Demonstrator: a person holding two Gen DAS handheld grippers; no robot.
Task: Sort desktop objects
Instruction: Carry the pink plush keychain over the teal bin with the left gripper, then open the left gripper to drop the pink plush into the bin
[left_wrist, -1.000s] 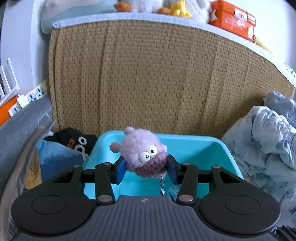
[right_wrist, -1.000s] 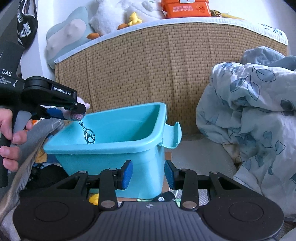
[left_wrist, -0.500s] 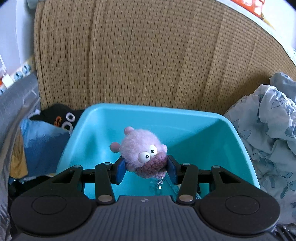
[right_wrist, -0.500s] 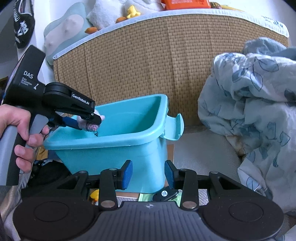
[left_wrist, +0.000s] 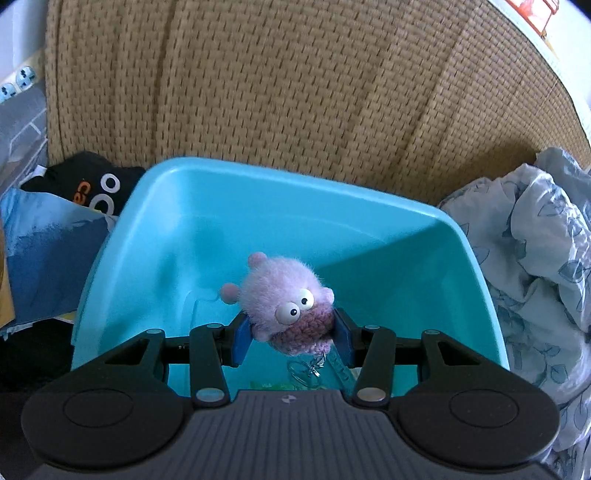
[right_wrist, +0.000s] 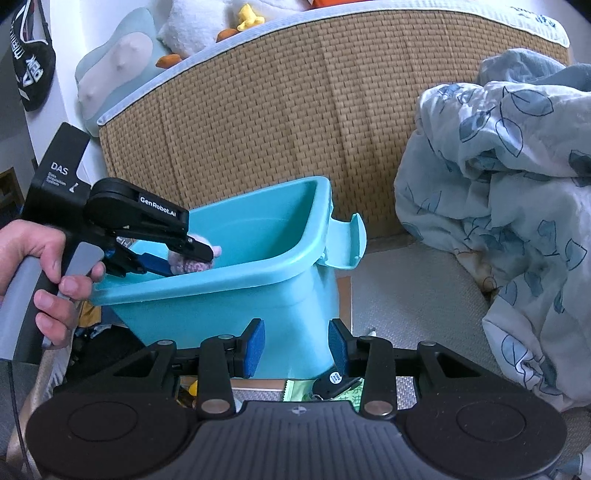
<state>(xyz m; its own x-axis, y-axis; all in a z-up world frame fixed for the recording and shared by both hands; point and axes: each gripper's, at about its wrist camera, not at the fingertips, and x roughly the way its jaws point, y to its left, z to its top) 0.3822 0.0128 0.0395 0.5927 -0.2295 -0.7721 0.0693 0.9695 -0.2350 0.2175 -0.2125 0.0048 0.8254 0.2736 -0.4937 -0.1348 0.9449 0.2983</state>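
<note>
— Why is the left gripper (left_wrist: 291, 338) tipped down over the bin (left_wrist: 177, 206) like that?

— So the plush (left_wrist: 284, 310) drops inside, I'd guess. Its fingers (left_wrist: 242, 338) pinch the toy by its knitted lower half, one blue pad on each side, and the keyring (left_wrist: 306, 369) dangles below, inside the bin's walls.

— Is the toy in yet?

— Held just past the near rim, above the bottom. Something green already lies down there.

— And the right gripper (right_wrist: 296, 347)?

— Fingers spread, nothing between them. It waits low in front of the bin, clear of the drop. A key fob (right_wrist: 332, 380) lies just beyond it; that may be its next pick.
</note>
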